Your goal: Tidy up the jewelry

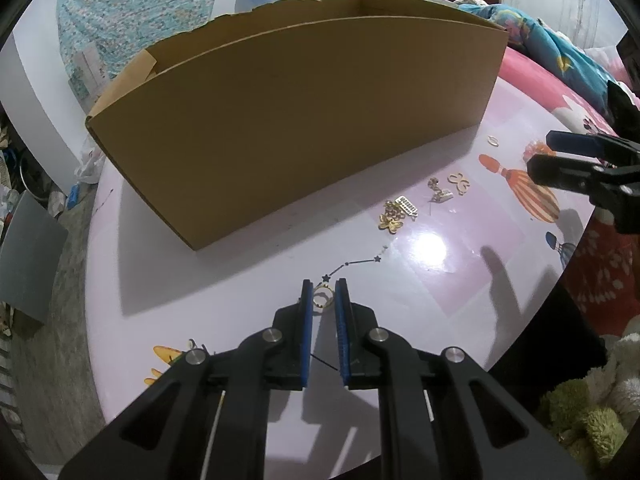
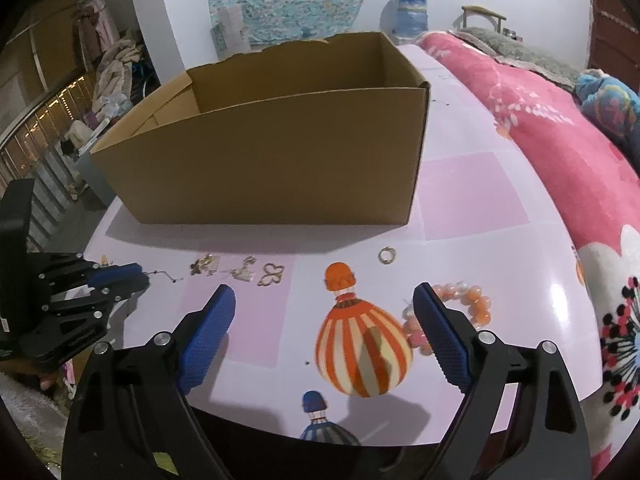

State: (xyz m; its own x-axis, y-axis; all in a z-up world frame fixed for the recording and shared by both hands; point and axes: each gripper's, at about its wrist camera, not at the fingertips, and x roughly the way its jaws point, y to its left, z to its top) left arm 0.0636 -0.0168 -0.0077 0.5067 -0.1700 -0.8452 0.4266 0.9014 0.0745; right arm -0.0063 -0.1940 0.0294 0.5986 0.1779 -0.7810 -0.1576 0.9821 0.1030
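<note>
- L claw [image 1: 324, 294] is seen nearly closed, its blue pads [image 1: 307, 320] pinched on a small gold ring [image 1: 323, 295] at the fingertips, low over the worktop [image 1: 248, 280].
- A thin chain w/ dark stars [image 1: 352, 264] is laid just ahead of the L claw tips, running fwd and to the right; whether it is joined to the ring can't be told.
- Further ahead-right of the L claw, a cluster of gold pieces is found: flower charm [image 1: 391, 224], small comb-like piece [image 1: 406, 204], silver-gold earring [image 1: 440, 194], butterfly outline [image 1: 460, 183], all resting on the worktop, close together.
- A lone gold hoop [image 1: 493, 141] is seen farther off, beyond those, near the box corner.
- Cardboard box [image 1: 296, 120] is stood open-topped straight ahead of both claws; inside not visible.
- R claw [image 2: 324, 312] is held wide open, nothing between the pads, above a printed balloon pattern on the worktop.
- A bead bracelet, orange/pink [image 2: 472, 304], is lying touching or just behind the right finger of the R claw, partly hidden by it.
- The hoop is seen ahead of the R claw, btw claw and box; the butterfly and other gold pieces are ahead-left.
- L claw is visible at far left of the R claw's view, apart from it.
</note>
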